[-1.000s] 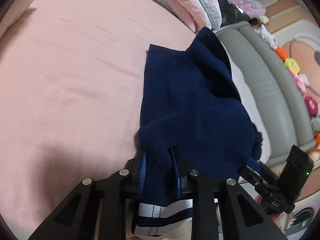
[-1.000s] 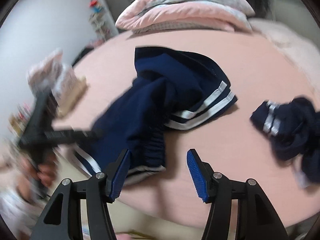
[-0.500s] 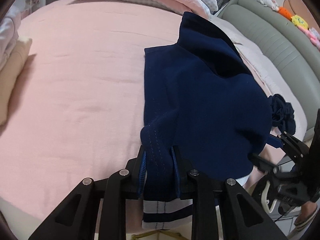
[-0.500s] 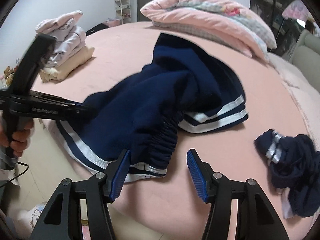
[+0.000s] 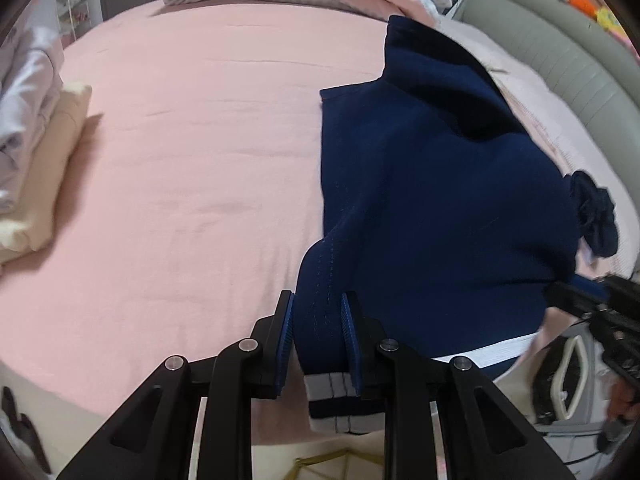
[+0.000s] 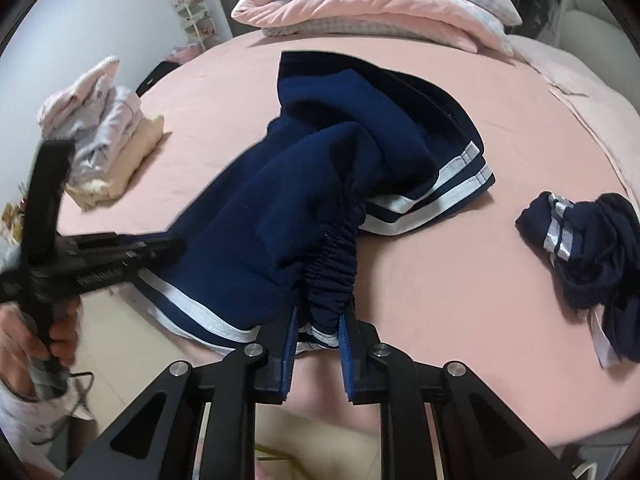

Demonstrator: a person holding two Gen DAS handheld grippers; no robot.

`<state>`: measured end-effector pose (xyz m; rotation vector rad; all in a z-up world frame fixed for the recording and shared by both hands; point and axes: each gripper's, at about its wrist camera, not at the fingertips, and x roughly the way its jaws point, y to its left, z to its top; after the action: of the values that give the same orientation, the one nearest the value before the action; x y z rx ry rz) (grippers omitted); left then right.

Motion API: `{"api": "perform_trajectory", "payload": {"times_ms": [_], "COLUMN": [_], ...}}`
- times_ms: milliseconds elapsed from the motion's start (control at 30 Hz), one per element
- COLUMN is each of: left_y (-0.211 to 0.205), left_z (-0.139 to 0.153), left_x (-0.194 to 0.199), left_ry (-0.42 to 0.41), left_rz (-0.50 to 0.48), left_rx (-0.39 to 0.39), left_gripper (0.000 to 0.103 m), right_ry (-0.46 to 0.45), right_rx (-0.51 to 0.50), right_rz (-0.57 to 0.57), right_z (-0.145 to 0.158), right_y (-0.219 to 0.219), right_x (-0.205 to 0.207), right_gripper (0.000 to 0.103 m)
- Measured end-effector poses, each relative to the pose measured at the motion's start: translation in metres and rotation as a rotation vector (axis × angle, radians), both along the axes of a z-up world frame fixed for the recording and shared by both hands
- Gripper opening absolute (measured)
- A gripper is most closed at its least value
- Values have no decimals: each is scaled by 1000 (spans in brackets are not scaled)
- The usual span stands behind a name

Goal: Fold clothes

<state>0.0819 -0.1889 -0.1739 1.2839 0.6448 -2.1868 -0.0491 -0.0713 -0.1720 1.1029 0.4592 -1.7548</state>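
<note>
A navy garment with white stripes (image 5: 440, 200) lies bunched on the pink bed (image 5: 180, 160). My left gripper (image 5: 317, 308) is shut on its striped hem and holds that corner raised near the bed's front edge. In the right wrist view the same garment (image 6: 280, 208) stretches between both tools. My right gripper (image 6: 319, 316) is closing its jaws, and the gathered elastic waistband sits pinched between the blue pads (image 6: 290, 344). The left gripper (image 6: 160, 246) shows there at the left, held by a hand (image 6: 52, 332).
A second crumpled navy striped garment (image 6: 588, 248) lies on the sheet to the right. A stack of folded pale clothes (image 6: 100, 140) sits at the bed's left edge. A folded pink quilt (image 6: 380, 0) is at the back, and a grey padded headboard (image 5: 560, 52) at the right.
The right jaws have gone from wide apart to closed around the elastic waistband. The left gripper has turned and risen a little, still holding the hem.
</note>
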Motion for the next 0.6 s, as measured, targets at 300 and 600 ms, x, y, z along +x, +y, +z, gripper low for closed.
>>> {"api": "perform_trajectory", "payload": {"times_ms": [300,600], "left_y": [3,6], "left_z": [1,2], "left_x": [7,8], "left_ry": [-10,-10], "left_rz": [4,4], "left_rx": [15,27], "left_gripper": [21,21], "right_ry": [80,34], "right_rx": [115,145], "right_rz": [22,-10], "right_z": [1,-17], "right_y": [-5,0], "right_x": [15,7], "right_gripper": [16,16]}}
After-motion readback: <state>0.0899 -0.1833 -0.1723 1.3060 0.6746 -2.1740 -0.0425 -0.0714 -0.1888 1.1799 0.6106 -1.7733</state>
